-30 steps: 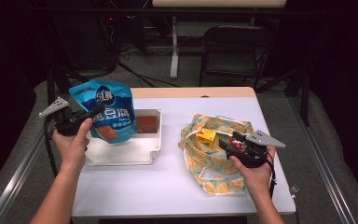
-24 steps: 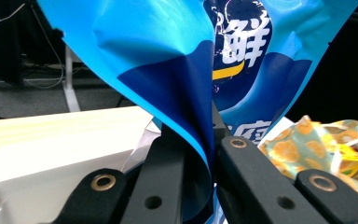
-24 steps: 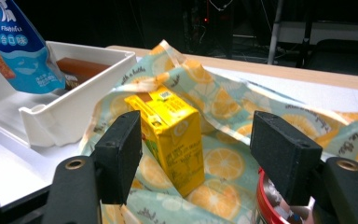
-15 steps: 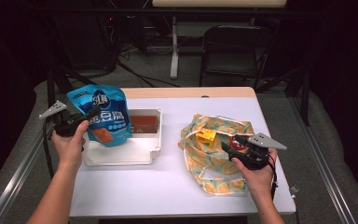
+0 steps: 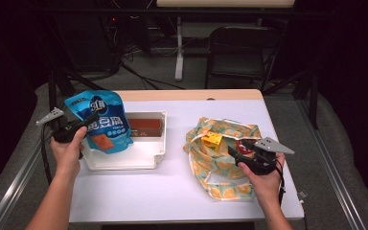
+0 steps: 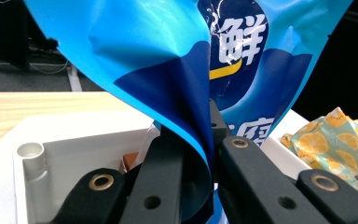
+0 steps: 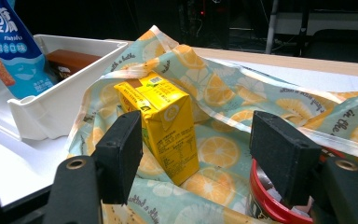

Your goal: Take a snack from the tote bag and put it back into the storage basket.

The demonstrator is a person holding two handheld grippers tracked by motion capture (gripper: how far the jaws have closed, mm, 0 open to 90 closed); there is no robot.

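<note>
Lying nearest, spread on the table [image 5: 172, 191]: lemon-print cloth bag [image 5: 220, 163], with right gripper [image 5: 235, 154] hovering over its right part, jaws standing apart and gripping nothing. Between those jaws in the right gripper view, a little further off: yellow carton [image 7: 165, 123] standing upright on the cloth; red tin [image 7: 265, 200] sitting just under the right jaw. Sitting left of the bag, slightly apart from it: white tray [image 5: 146, 158], holding a brown block [image 5: 143, 125] at its far end. Being held over the tray's left part: blue pouch [image 5: 100, 122], upright and slightly tilted, clamped tight by the left gripper [image 5: 84, 123] at its left edge, the foil folding between the closed jaws in the left gripper view. Standing beyond the table: dark chair [image 5: 239, 52].
</note>
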